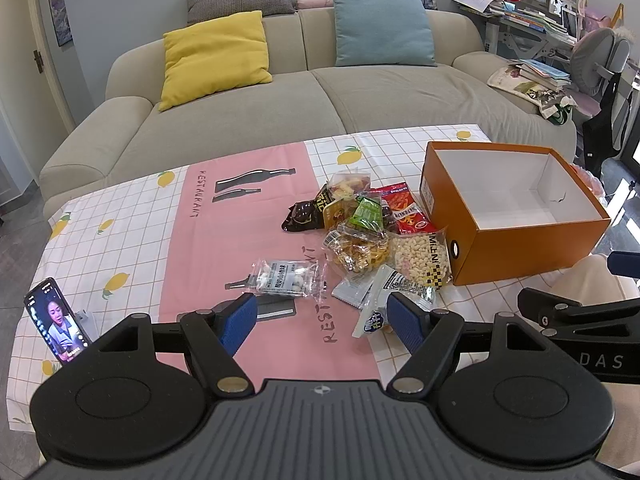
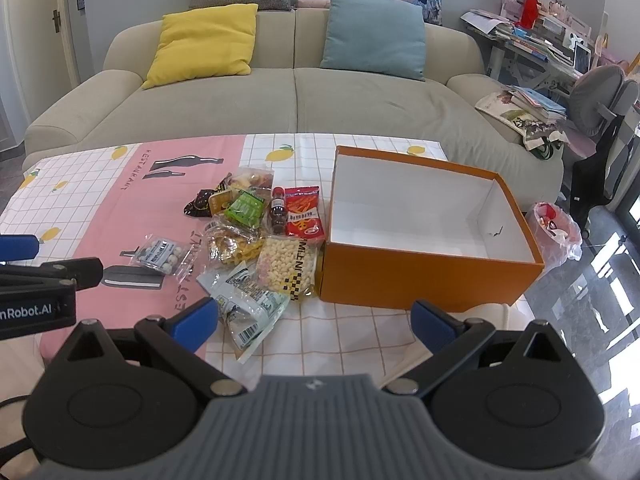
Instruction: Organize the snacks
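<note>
left gripper [image 1: 322, 322] spread wide, holding nothing, hovering low over the pink strip of the tablecloth [image 1: 132, 216]. blue pads [image 1: 239, 322] well apart, one near a clear packet of white candies [image 1: 286, 278], the other just beside a white packet [image 1: 374, 308] at the near edge of the snack pile. right gripper [image 2: 316, 322] also spread wide and holding nothing, poised over the checked cloth, near the front of the orange box [image 2: 424, 276].

snacks heaped together on the cloth, just left of the box: a red packet [image 2: 305, 216] almost touching the box wall, a small brown bottle [image 2: 277, 210] beside it, a green packet [image 2: 245, 209], a bag of pale puffs [image 2: 288, 266] leaning against the box corner, a clear bag of yellow chips [image 2: 232, 246], a dark wrapper [image 1: 302, 216] at the far left of the heap. possibly more packets underneath, hard to make out.

box open, white inside, with no snacks in it. phone [image 1: 56, 326] propped upright at the left edge of the table, screen lit. beige sofa [image 1: 280, 108] behind the table, with a yellow cushion [image 1: 216, 58] and a blue cushion [image 1: 382, 26]. plastic bag [image 2: 556, 228] on the floor right of the box.
</note>
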Action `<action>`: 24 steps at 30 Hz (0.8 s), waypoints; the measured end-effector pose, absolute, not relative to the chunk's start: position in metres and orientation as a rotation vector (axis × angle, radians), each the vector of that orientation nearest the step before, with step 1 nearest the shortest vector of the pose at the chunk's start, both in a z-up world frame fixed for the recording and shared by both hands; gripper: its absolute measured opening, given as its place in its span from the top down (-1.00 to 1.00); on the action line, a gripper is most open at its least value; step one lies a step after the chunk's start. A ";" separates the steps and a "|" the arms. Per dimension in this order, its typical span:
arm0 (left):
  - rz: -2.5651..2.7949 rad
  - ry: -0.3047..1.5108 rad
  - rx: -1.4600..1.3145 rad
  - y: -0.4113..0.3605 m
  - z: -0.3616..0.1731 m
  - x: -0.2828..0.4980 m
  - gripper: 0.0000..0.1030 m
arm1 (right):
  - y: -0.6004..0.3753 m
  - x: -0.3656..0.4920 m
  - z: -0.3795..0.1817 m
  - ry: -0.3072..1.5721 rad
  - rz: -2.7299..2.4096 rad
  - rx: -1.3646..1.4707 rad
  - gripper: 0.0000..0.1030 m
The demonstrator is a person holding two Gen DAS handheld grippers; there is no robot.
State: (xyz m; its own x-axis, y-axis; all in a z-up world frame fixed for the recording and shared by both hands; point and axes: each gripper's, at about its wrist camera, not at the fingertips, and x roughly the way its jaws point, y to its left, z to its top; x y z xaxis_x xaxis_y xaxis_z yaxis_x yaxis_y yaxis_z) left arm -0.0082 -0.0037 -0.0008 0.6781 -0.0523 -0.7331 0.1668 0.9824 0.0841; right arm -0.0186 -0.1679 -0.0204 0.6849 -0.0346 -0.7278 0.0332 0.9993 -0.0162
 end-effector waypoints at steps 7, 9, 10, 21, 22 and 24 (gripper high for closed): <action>-0.148 0.820 0.121 -0.001 0.001 -0.008 -0.66 | -0.172 -0.017 -0.019 0.821 -0.035 0.013 -0.94; -0.155 0.816 0.099 0.001 0.003 -0.007 -0.62 | -0.177 -0.016 -0.019 0.809 -0.022 0.037 -0.94; -0.157 0.811 0.088 0.003 0.004 -0.007 -0.61 | -0.180 -0.015 -0.018 0.797 -0.014 0.052 -0.94; -0.313 0.935 -0.031 0.014 -0.022 0.029 0.16 | -0.206 0.010 -0.052 0.761 0.027 0.047 -0.56; -0.322 0.949 -0.027 0.013 -0.026 0.032 0.12 | -0.204 0.014 -0.058 0.779 0.055 0.050 -0.46; -0.330 0.984 -0.022 0.011 -0.036 0.040 -0.05 | -0.199 0.021 -0.068 0.804 0.092 0.045 -0.43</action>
State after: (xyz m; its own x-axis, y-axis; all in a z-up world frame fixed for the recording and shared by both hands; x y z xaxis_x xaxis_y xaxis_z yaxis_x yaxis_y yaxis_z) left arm 0.0398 0.0113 -0.0363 0.5081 -0.2836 -0.8133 0.2642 0.9500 -0.1662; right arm 0.0213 -0.1990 -0.0684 0.6904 0.0993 -0.7166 -0.0650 0.9950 0.0753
